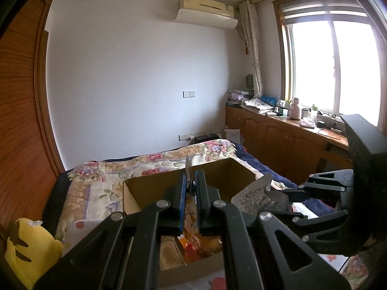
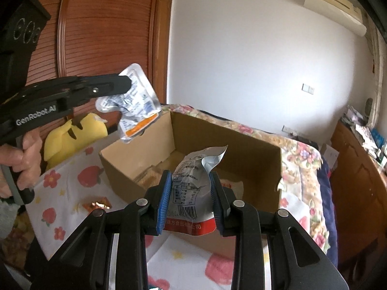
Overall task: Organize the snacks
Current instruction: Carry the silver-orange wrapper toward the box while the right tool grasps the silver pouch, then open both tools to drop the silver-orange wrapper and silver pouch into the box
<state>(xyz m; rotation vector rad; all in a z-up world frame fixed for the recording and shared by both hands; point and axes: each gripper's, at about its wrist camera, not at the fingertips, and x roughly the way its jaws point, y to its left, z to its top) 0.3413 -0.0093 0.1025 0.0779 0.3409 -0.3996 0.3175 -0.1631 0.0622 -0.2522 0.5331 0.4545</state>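
Above the open cardboard box (image 2: 241, 149) on the bed, the right hand-held gripper (image 2: 191, 200) clamps a grey snack packet (image 2: 191, 178) with a barcode and red lower band. Left of it, the left hand-held gripper (image 2: 125, 84) is clenched on a silvery pouch (image 2: 135, 101) with an orange strip, dangling over the box's corner. Floral bedding (image 2: 297, 166) lies beneath, a yellow plush toy (image 2: 72, 135) beside wooden wardrobe doors (image 2: 104, 24).

The left gripper (image 2: 128, 85) is clamped tight, a bare hand (image 2: 23, 154) wrapped round its handle. The right gripper (image 2: 191, 193) stands slightly parted – both tilt gently downward.
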